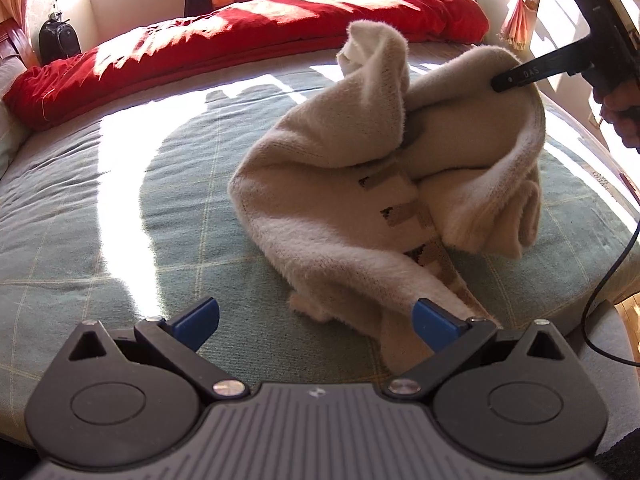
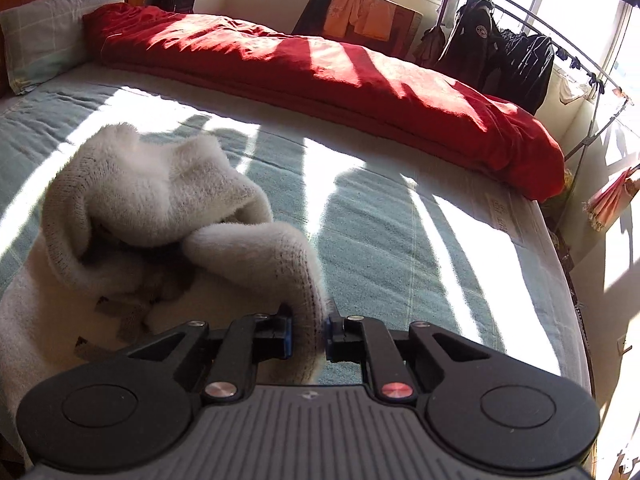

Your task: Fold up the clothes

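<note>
A cream fluffy sweater [image 1: 344, 184] with a brown patterned band lies crumpled on the green checked bed [image 1: 120, 208]. My left gripper [image 1: 316, 320] is open and empty, low over the bed, with the sweater's near edge by its right blue pad. My right gripper [image 2: 308, 336] is shut on a fold of the sweater [image 2: 160, 208] and holds it lifted off the bed. In the left wrist view the right gripper [image 1: 508, 78] pinches the raised far right part of the sweater.
A red duvet [image 2: 340, 68] lies rolled along the far side of the bed. A pillow [image 2: 44, 36] is at the head. A clothes rack with dark jackets [image 2: 504, 52] stands by the window. A black cable [image 1: 612, 280] hangs at the right.
</note>
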